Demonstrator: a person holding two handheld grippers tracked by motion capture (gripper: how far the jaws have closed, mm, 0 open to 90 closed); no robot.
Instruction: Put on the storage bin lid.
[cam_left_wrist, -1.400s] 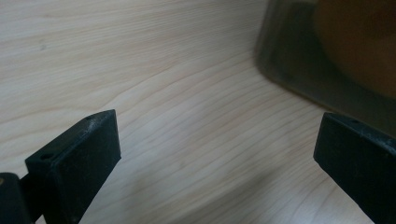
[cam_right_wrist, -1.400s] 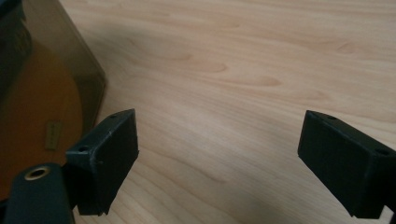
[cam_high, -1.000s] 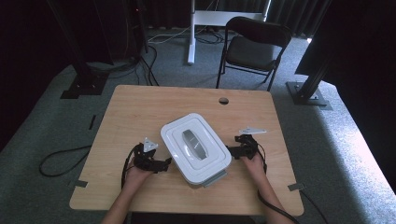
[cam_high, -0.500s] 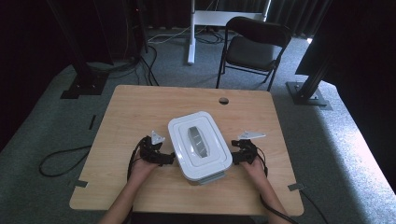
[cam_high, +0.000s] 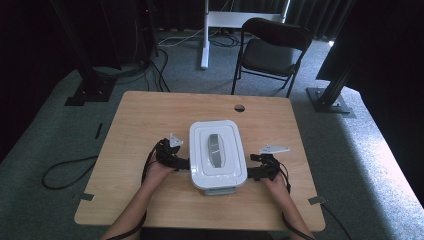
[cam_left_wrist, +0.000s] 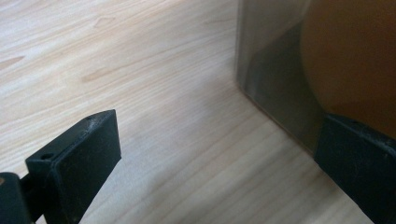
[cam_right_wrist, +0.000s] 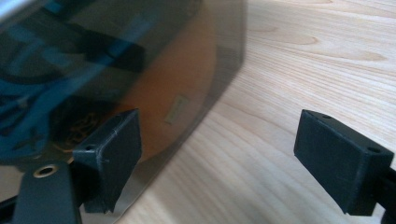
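A white lidded box with a grey handle on its lid sits square in the near middle of the wooden table. My left gripper is open against the box's left side, and my right gripper is open against its right side. In the left gripper view the open left gripper has the box's smoky clear wall by its right jaw, with something orange inside. In the right gripper view the open right gripper has the box wall by its left jaw, with an orange thing and blue shapes behind it.
A cable hole pierces the table's far edge. Beyond the table stand a black chair, a white desk leg and black stands. A cable loops on the carpet at the left.
The box has turned from a slant to square with the table and slid slightly right and away. Both grippers stayed at its sides and moved along with it.
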